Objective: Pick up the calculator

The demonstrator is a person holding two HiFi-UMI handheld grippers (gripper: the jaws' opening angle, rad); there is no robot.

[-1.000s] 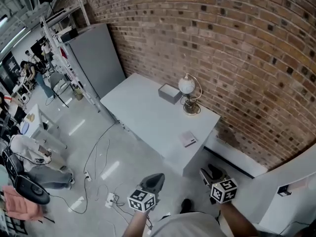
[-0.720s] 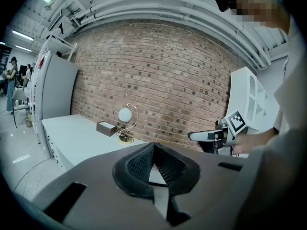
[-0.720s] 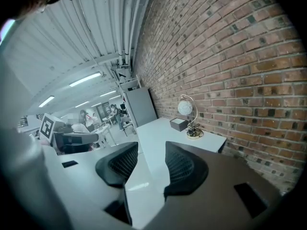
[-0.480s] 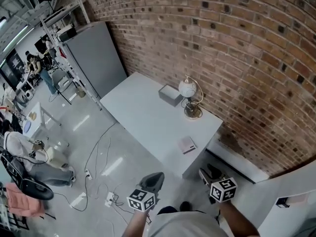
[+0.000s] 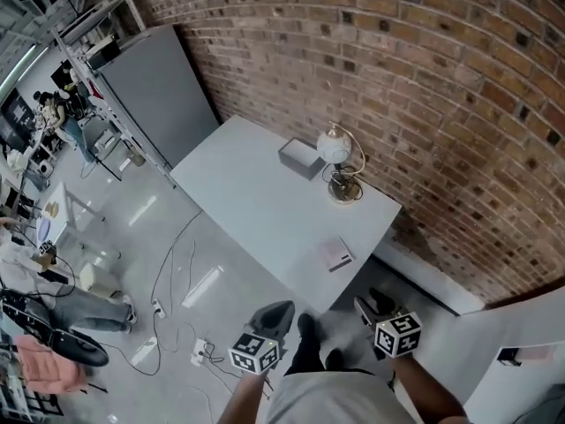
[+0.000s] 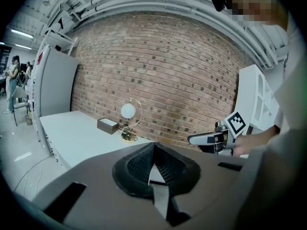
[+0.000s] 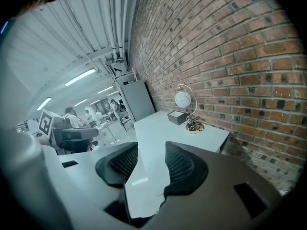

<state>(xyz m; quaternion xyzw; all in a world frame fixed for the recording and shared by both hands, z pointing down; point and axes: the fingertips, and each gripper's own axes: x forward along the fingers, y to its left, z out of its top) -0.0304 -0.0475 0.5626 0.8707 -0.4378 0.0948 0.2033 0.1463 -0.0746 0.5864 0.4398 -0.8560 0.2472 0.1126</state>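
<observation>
ok so the left gripper (image 6: 153, 148) has its jaws pressed together tip to tip, with nothing caught in them. The right gripper (image 7: 151, 151) is the opposite: jaws clearly apart and nothing between them, just a view through the gap to the table top beyond. In the head view both hang low in the frame, over the floor and short of the table. The left one sits at about 6 o'clock and the right one at about 5 o'clock, each with its marker cube facing up.

The calculator (image 5: 335, 253) is lying flat on the white table (image 5: 247, 193), close to the table's near corner. It's at roughly 1 o'clock from the left gripper and 11 o'clock from the right, and well apart from both. Neither gripper is touching it.

Further back on the table, at 12 o'clock from the calculator, is a little globe on a stand (image 5: 335, 153) near the far edge. A grey box (image 5: 300, 158) is just beside it at its 9 o'clock.

A brick wall (image 5: 424, 78) runs behind the table, and there's a tall grey cabinet (image 5: 154, 87) off at 10 o'clock. Cables (image 5: 172, 272) trail across the floor at 8 o'clock from the table.
</observation>
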